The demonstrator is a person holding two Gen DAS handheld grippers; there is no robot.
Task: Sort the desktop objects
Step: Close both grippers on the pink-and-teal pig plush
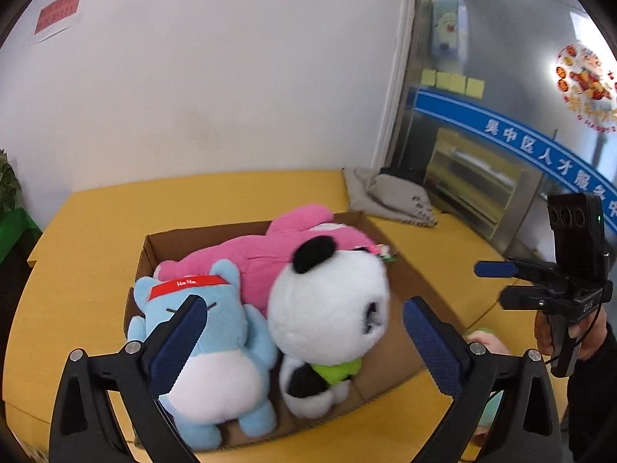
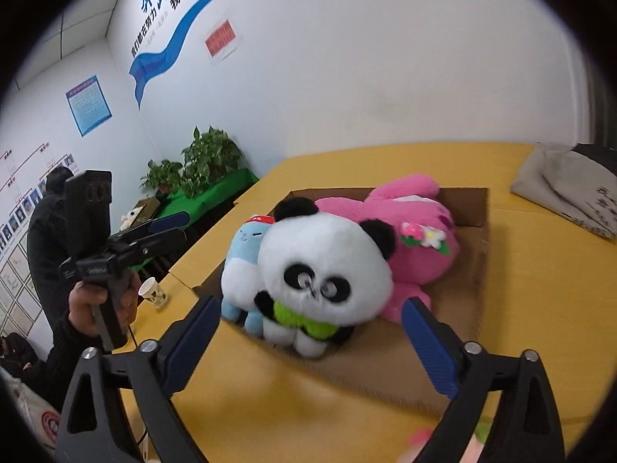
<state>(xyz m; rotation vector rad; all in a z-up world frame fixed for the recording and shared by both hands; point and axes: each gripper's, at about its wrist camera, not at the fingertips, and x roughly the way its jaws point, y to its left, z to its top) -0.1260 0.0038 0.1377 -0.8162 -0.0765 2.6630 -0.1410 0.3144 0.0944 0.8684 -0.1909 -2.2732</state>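
Note:
An open cardboard box (image 1: 416,281) (image 2: 466,204) on the yellow table holds three plush toys. A panda (image 1: 327,308) (image 2: 324,266) sits upright in front, a blue cat with a red headband (image 1: 208,347) (image 2: 241,266) beside it, a pink rabbit (image 1: 270,254) (image 2: 416,243) lying behind. My left gripper (image 1: 302,318) is open and empty, just above the box. My right gripper (image 2: 310,318) is open and empty, in front of the panda. Each gripper shows in the other's view: the right one (image 1: 497,281), the left one (image 2: 169,227).
A grey cloth bag (image 1: 389,196) (image 2: 567,189) lies at the table's far right. A paper cup (image 2: 153,292) stands at the table's left edge. Potted plants (image 2: 196,162) sit on a green table beyond. A small pale toy (image 1: 486,341) lies right of the box.

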